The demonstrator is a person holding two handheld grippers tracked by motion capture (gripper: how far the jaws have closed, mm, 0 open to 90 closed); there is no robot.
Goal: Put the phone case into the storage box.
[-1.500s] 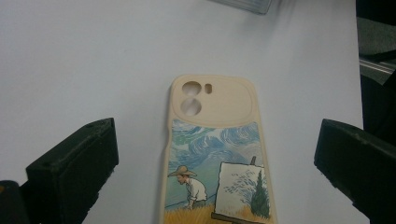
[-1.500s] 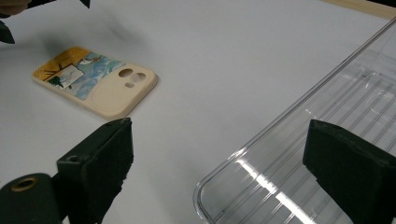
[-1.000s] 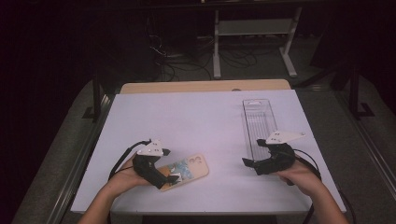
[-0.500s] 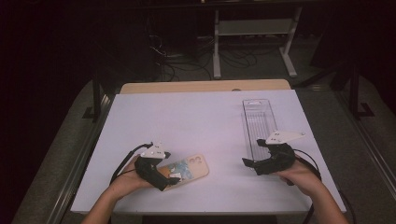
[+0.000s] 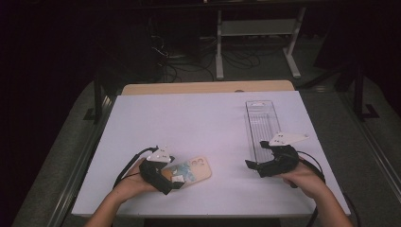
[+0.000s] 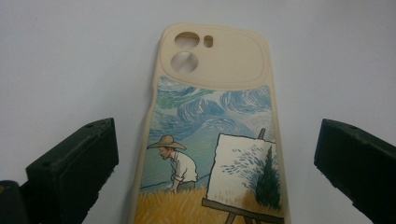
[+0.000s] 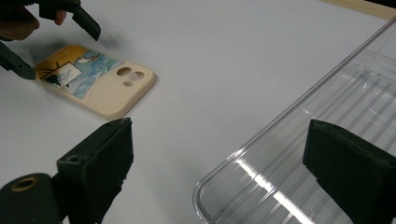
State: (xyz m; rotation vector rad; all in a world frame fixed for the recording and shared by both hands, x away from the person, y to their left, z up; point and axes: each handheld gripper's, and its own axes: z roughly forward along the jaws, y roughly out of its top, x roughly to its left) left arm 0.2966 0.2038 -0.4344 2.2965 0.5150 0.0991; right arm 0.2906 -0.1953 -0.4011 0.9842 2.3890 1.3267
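The left claw (image 6: 215, 163) gapes either side of the phone case (image 6: 212, 126) flat on the table (image 5: 203, 123); the right claw (image 7: 224, 163) hangs open by the clear tray (image 7: 327, 116).

No readable text, brand, nr or sign anywhere. The phone case (image 6: 212, 135) has a painted pic only (man in straw hat, easel, swirly sky), no lettering on it. The grey plates on the left gripper (image 5: 171, 180) and right gripper (image 5: 255, 154) show tiny dark marks in the high view, too small to read. The clear tray (image 5: 263, 124) has a small pale patch at its far end, maybe a label, illegible. White table (image 5: 198, 123): no print or markings.
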